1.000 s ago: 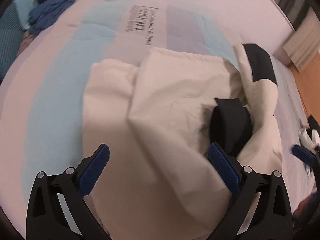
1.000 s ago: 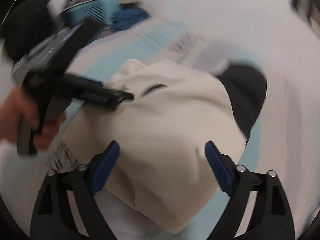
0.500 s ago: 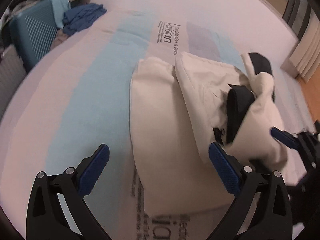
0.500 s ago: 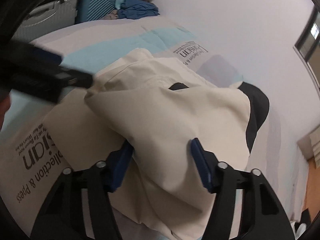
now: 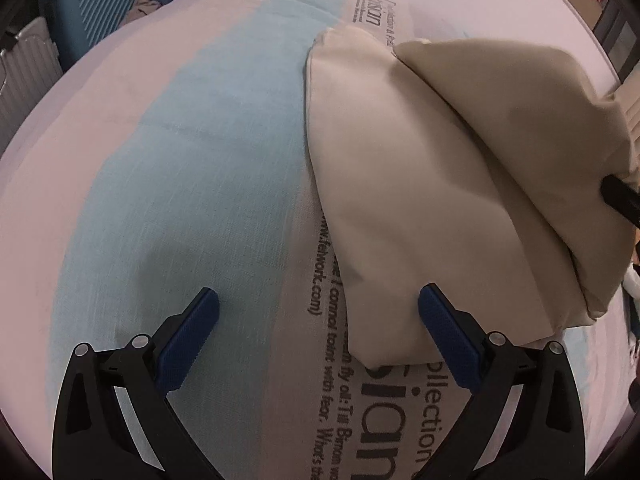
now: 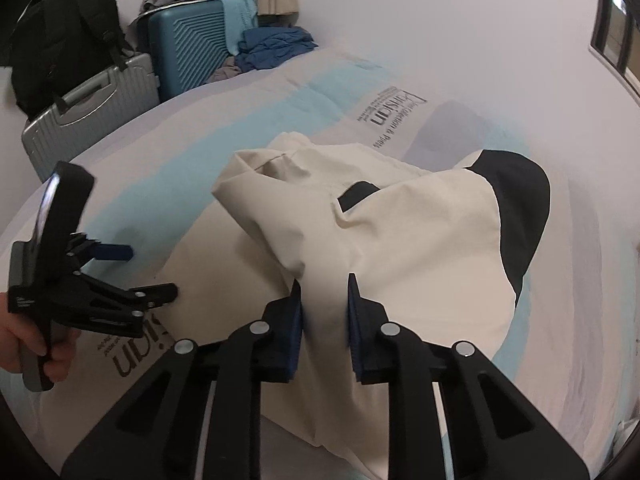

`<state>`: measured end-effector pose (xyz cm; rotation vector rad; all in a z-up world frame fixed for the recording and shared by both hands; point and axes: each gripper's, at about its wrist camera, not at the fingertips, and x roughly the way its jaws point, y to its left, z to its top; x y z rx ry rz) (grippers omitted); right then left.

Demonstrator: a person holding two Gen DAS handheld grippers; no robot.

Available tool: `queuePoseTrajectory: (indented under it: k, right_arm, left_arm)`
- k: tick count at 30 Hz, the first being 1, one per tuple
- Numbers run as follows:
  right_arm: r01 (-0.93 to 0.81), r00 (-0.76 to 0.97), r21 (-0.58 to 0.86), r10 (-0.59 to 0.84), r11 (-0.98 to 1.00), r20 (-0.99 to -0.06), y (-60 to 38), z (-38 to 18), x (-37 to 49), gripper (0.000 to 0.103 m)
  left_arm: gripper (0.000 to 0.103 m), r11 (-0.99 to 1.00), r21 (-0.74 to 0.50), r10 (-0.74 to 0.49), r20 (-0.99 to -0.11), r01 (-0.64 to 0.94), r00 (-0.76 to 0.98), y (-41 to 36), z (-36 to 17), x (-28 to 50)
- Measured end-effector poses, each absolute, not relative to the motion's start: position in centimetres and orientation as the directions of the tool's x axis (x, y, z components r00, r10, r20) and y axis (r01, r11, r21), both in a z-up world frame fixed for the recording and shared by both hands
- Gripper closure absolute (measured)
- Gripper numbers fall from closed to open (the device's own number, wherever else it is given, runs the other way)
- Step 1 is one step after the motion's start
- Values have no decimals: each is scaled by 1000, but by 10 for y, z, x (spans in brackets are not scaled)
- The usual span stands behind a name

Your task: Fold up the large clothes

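Note:
A cream garment with black panels point(image 6: 400, 232) lies partly folded on the bed; it also shows in the left wrist view point(image 5: 420, 168). My right gripper point(image 6: 325, 320) is shut on a raised fold of the cream garment near its front edge. My left gripper point(image 5: 320, 328) is open and empty, low over the bedcover at the garment's near left corner. It also shows in the right wrist view point(image 6: 120, 276), held in a hand left of the garment.
The bedcover point(image 5: 192, 152) is white with a light blue stripe and printed text. Past the bed's far end stand a teal suitcase point(image 6: 188, 44), a grey suitcase point(image 6: 92, 108), a black bag point(image 6: 60, 24) and blue clothes point(image 6: 276, 48).
My right gripper has closed on the cream fold and lifted it. My left gripper has pulled back to the left, off the garment, and stays open.

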<state>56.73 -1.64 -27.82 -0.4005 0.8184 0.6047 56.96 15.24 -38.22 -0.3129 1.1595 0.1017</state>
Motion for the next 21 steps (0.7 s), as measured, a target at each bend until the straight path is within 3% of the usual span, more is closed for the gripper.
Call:
queuePoseTrajectory:
  k: [10,21]
  right_arm:
    - [-778,488,-157,426,609,-762,30,-274,518,88]
    - [-834,405,-123,446,537,-798,57,-313,505,88]
  left_arm:
    - [9,942,-211,-84,-901,-261,425,159,-379,573]
    - [9,937,-123,34,-899,-328,436,208,-341,541]
